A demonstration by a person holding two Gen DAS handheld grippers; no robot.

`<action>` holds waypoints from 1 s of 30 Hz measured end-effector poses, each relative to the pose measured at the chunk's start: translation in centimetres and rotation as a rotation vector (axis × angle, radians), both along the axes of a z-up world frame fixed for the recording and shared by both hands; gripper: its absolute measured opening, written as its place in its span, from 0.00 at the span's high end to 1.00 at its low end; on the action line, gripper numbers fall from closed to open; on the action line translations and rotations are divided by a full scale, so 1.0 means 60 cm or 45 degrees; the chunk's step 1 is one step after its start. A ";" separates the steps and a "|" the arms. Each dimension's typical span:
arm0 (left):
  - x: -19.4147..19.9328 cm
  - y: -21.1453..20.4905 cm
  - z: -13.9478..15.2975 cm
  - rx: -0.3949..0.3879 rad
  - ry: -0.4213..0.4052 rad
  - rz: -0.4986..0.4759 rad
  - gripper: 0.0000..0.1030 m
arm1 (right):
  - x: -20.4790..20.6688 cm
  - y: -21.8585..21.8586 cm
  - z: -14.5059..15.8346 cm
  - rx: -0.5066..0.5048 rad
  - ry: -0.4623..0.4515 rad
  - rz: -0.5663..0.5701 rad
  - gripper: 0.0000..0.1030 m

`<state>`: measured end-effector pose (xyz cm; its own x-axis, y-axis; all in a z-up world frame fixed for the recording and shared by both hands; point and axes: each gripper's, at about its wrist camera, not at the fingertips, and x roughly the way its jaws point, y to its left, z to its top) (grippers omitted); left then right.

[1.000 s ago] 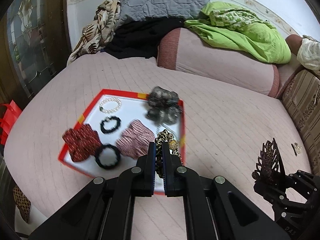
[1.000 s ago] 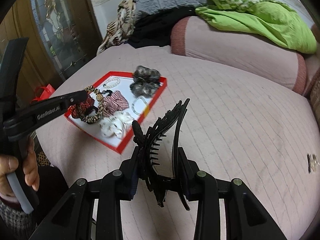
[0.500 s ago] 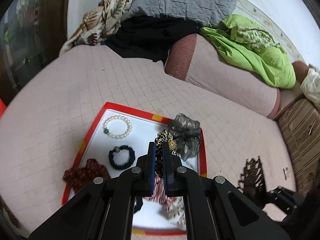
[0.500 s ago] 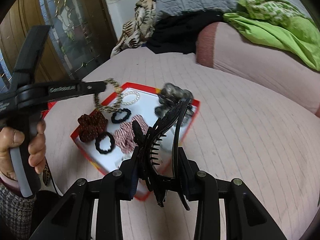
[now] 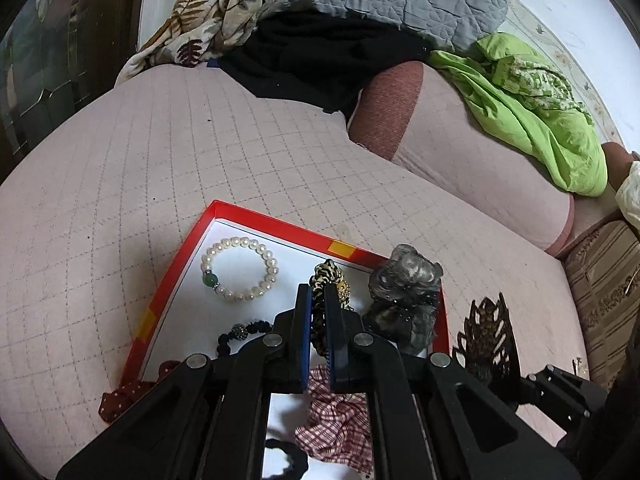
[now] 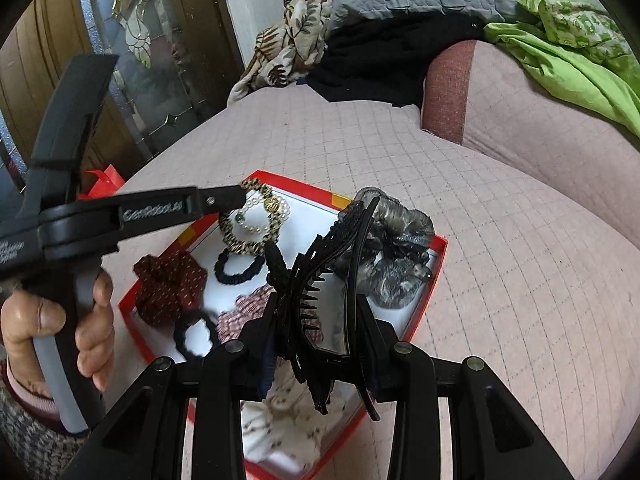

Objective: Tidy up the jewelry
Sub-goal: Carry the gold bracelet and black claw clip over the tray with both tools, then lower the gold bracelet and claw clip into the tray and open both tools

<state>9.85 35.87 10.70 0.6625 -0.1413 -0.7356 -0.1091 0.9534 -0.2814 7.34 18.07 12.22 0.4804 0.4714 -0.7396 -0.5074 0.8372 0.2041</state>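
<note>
While its two fingers press tight on a leopard-print hair tie (image 5: 322,285), the left gripper (image 5: 318,300) hangs over the red-rimmed tray (image 5: 182,256), the tie looped out past the fingertips with a gold bead on its right side. Just ahead and left of those fingertips a pearl bracelet (image 5: 239,268) with one green bead lies flat on the tray's white floor. Under the left finger sits a black beaded bracelet (image 5: 240,332), and further back on that side a dark red dotted scrunchie (image 5: 120,394) lies over the tray's rim. Beneath the gripper's body a red-and-white checked scrunchie (image 5: 334,424) shows. To the right of the fingers a grey scrunchie (image 5: 404,292) fills the tray's corner.

The right gripper (image 6: 320,344) pinches a large black claw clip (image 6: 320,276) between its partly spread fingers, the clip's teeth and long curved arms reaching forward above the near part of the tray. To its left, a hand (image 6: 52,332) grips the left gripper's handle. Below the right gripper's fingers a cream patterned scrunchie (image 6: 276,420) lies in the tray, and left of them a black hair tie (image 6: 195,334). The tray rests on a pink quilted bedspread (image 6: 500,248).
</note>
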 end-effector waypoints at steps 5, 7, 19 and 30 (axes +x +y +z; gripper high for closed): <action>0.001 -0.003 0.003 0.111 -0.033 0.022 0.95 | 0.027 0.004 -0.008 0.019 0.018 -0.033 0.63; -0.002 -0.001 0.007 0.147 -0.051 0.025 0.95 | 0.037 0.010 -0.012 0.025 0.029 -0.039 0.63; -0.016 0.016 0.011 0.157 -0.080 0.033 0.95 | 0.042 0.036 -0.017 0.035 0.038 -0.062 0.63; -0.016 0.011 0.008 0.172 -0.067 0.030 0.95 | 0.035 0.038 -0.017 0.004 0.032 -0.072 0.63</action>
